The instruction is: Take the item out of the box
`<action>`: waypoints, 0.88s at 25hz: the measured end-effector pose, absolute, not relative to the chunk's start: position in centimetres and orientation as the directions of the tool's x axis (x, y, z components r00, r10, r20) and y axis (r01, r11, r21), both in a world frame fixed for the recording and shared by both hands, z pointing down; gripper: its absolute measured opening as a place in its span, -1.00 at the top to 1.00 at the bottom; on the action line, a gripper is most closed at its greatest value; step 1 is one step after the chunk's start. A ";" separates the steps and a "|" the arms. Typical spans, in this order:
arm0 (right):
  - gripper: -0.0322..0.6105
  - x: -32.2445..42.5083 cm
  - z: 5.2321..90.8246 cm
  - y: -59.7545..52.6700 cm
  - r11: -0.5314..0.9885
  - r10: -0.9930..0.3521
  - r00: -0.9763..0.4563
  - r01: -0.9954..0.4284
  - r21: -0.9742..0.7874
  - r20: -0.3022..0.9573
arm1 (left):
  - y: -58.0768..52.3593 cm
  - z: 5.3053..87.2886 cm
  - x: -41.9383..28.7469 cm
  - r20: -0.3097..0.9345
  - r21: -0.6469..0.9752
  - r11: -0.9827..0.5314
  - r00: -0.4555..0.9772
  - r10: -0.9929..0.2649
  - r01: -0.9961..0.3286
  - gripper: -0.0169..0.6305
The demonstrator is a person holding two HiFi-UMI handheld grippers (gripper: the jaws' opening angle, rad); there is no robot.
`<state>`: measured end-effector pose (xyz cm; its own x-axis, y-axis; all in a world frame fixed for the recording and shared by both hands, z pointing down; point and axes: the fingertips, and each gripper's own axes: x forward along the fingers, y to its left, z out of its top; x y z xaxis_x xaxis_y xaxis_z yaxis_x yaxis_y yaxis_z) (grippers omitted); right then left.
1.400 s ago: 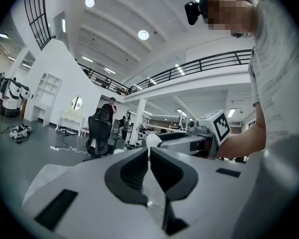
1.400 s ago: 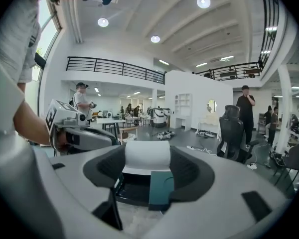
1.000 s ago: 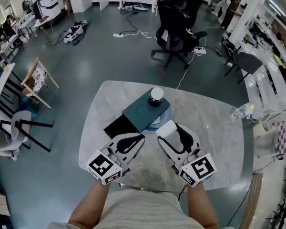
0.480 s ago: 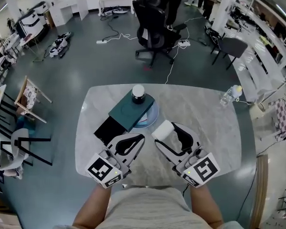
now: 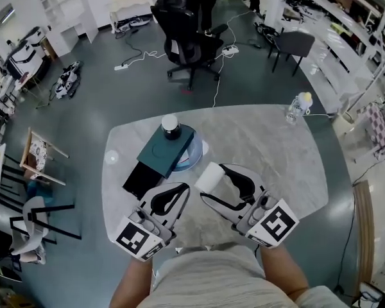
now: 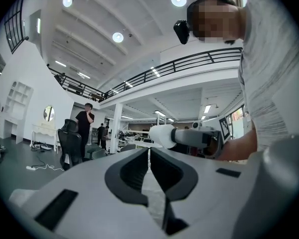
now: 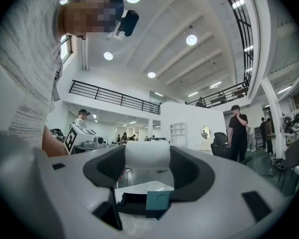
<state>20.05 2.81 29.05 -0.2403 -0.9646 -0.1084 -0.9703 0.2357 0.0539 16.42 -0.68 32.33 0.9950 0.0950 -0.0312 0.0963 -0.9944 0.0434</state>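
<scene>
My right gripper (image 5: pixel 212 180) is shut on a white cylinder (image 5: pixel 208 174), held above the marble table (image 5: pixel 269 153) just right of the open black box (image 5: pixel 140 178). In the right gripper view the white cylinder (image 7: pixel 147 155) fills the gap between the jaws, with the black box (image 7: pixel 132 204) and its teal lid (image 7: pixel 157 201) below. The teal lid (image 5: pixel 164 151) lies across the box's far end, and a dark jar with a white cap (image 5: pixel 171 126) stands on it. My left gripper (image 5: pixel 183 188) is shut on nothing beside the box. In the left gripper view that gripper (image 6: pixel 149 152) has its jaws touching.
A pale blue and white plate (image 5: pixel 194 156) pokes out from under the lid. A water bottle (image 5: pixel 297 108) stands at the table's far right edge, and a small clear object (image 5: pixel 111 157) near the left edge. A black office chair (image 5: pixel 183 34) and cables are on the floor beyond.
The head view has swung, so the table and box sit higher and further left. My right gripper, still holding the white cylinder, has drawn slightly back from the box.
</scene>
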 end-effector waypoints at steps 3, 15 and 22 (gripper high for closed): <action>-0.02 20.4 28.9 3.2 0.235 -0.964 -0.240 -0.970 0.059 -0.117 | -0.4 32.6 16.5 -0.020 0.042 -0.995 0.996 0.091 0.092 0.87; -0.02 21.1 28.8 4.6 0.228 -0.962 -0.233 -0.972 0.053 -0.139 | 1.4 33.2 17.1 0.005 0.041 -0.992 0.993 0.118 0.117 0.87; -0.02 21.1 28.8 5.1 0.227 -0.962 -0.231 -0.973 0.049 -0.148 | 2.3 33.7 17.6 0.012 0.044 -0.989 0.990 0.141 0.140 0.87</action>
